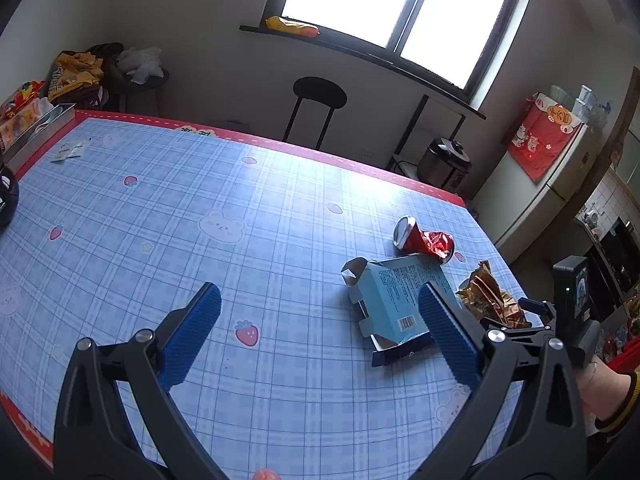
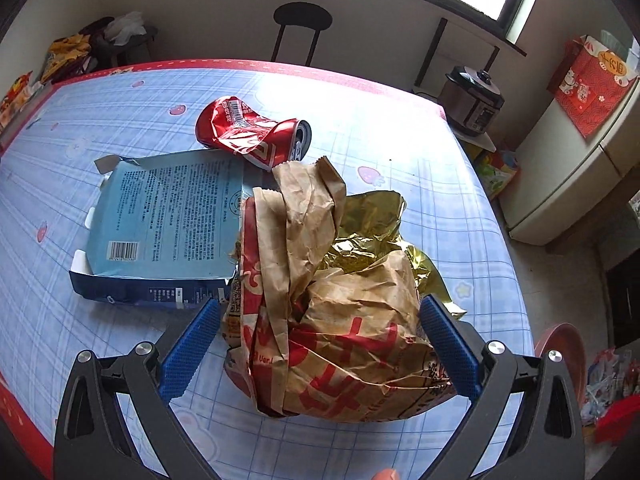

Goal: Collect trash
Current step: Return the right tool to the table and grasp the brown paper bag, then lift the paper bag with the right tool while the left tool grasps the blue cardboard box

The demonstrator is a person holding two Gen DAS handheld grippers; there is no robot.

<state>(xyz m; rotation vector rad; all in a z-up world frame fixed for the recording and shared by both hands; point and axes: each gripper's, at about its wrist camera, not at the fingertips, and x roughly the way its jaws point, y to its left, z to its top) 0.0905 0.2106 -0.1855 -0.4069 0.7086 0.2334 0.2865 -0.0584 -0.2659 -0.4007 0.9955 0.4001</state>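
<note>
A crumpled brown paper bag [image 2: 344,312] with red print and gold foil lies on the blue checked tablecloth. My right gripper [image 2: 320,340] is open with one blue finger on each side of the bag, not pressing it. A flattened light blue carton [image 2: 168,216] lies to its left and a crushed red can [image 2: 252,132] behind it. My left gripper [image 1: 320,336] is open and empty above the table, left of the carton [image 1: 396,300], the can [image 1: 424,240] and the bag [image 1: 492,296]. The right gripper's body also shows at the right edge of the left wrist view.
A small white packet [image 1: 70,151] lies at the table's far left by a metal tray [image 1: 38,132]. A black stool [image 1: 318,100] stands behind the table. A rice cooker [image 2: 474,104] and a white fridge [image 2: 568,168] stand to the right. A pink bin [image 2: 560,364] sits beside the table.
</note>
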